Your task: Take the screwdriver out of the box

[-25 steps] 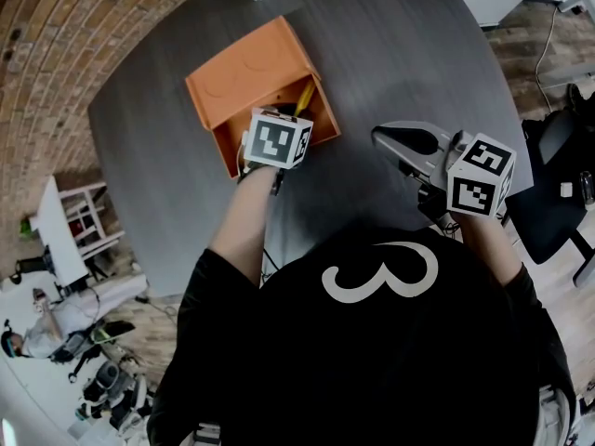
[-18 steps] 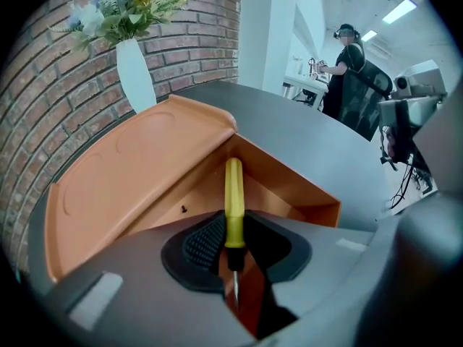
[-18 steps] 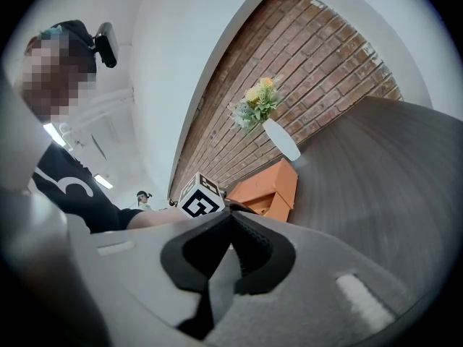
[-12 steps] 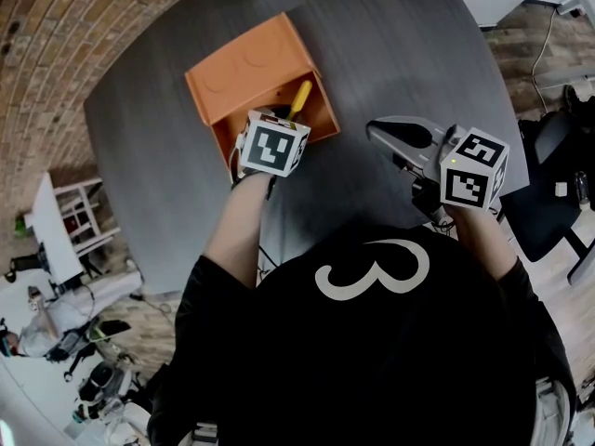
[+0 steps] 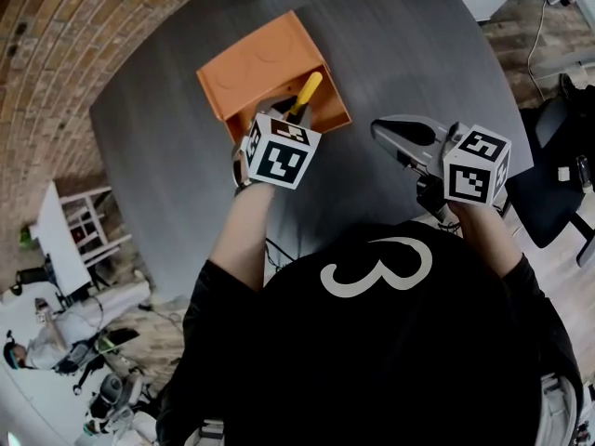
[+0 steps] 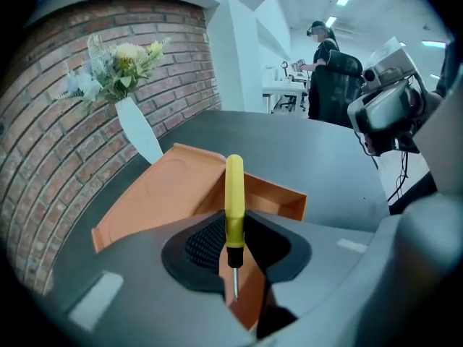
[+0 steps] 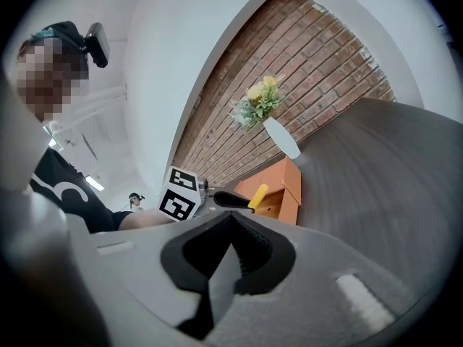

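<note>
The screwdriver (image 6: 234, 194) is clamped by its yellow handle in the left gripper (image 6: 234, 243), over the open orange box (image 6: 166, 194). The right gripper (image 7: 230, 233) is kept closed on nothing (well aside). If the smooth round handle is gripped too lightly, it could be let slip and dropped back inside.

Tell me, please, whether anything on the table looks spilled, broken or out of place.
Nothing stands out. The orange box sits open on the table, the vase of flowers stands upright, and the yellow screwdriver is clamped in the left gripper, over the box.
</note>
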